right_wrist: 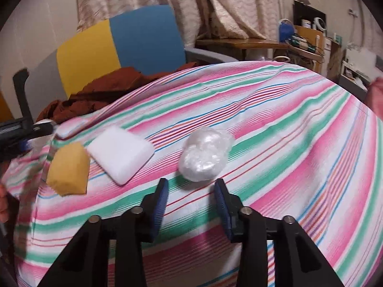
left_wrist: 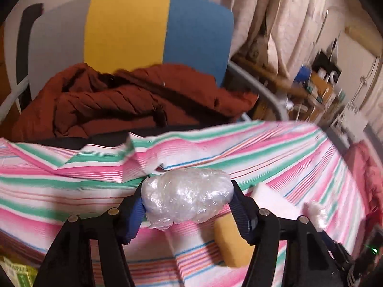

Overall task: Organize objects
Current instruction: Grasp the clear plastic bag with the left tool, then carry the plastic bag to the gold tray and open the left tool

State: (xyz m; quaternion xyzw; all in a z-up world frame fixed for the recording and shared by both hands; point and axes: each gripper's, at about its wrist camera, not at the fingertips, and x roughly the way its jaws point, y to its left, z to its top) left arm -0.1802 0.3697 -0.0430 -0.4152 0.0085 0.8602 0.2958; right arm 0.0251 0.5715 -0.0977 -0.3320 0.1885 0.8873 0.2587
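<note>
My left jaws [left_wrist: 188, 191] are closed on a clear plastic wad [left_wrist: 186, 197]; both blue pads [left_wrist: 135, 212] press its sides, so it sits gripped approx. in the centre of the left wrist view. My landmark is the white foam block [right_wrist: 121, 153], lying flat on the striped cloth [right_wrist: 287, 143] that covers the desk. The gripped wad sits left of the block, toward the crumpled cloth edge; I can't tell whether its underside touches the cloth. A yellow sponge [right_wrist: 68, 169] lies just beside the block on its left, corner almost touching; in the left wrist view it shows under my right-hand finger. A second loose wad [right_wrist: 205, 155] rests on the cloth right of the block, apart from it w/ a strip of stripes between. My right jaws [right_wrist: 192, 182] stand part open & empty, tips just short of that loose wad, pads not touching it, nothing between them. Behind the block, past the desk's far edge, stands a yellow-and-blue chair [right_wrist: 143, 38] w/ a rust-brown jacket [left_wrist: 119, 100] heaped on its seat. Pale curtains [right_wrist: 227, 4] hang further back. My left gripper shows at the left border of the right wrist view, blurred.
</note>
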